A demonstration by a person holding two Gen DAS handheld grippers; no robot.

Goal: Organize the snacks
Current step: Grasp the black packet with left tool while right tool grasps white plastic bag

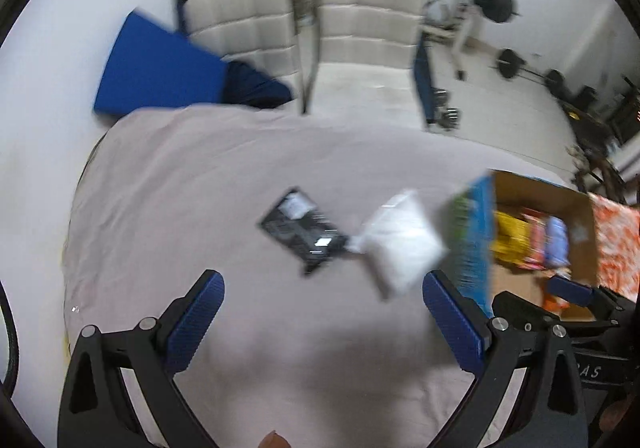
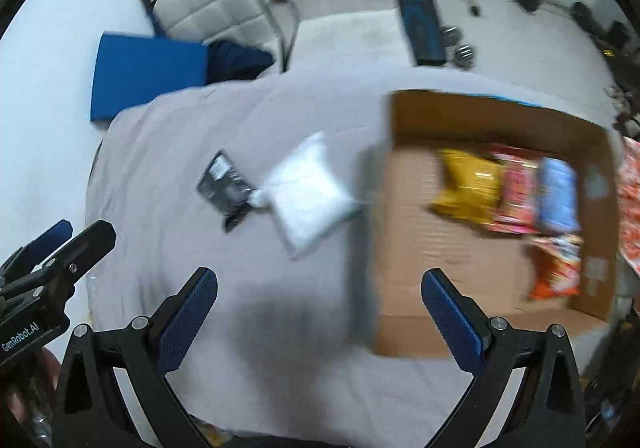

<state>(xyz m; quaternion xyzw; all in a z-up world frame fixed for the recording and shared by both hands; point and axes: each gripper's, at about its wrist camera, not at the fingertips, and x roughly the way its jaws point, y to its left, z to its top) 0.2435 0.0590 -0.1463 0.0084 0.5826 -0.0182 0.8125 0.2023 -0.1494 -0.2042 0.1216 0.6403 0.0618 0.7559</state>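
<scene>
Both grippers, left (image 1: 323, 286) and right (image 2: 320, 284), hover above the table (image 2: 224, 119), fingers spread wide, empty.

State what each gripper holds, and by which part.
Nothing is held. The left gripper and right gripper are both open and empty above the cloth-covered table.

"GenRobot.AI" stands on the left claw (image 2: 60, 244) body.

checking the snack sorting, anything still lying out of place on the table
Yes. A white packet and a black packet lie loose on the tablecloth, touching at one corner, outside the cardboard box that holds the other snacks. Both grippers are open and empty.
</scene>
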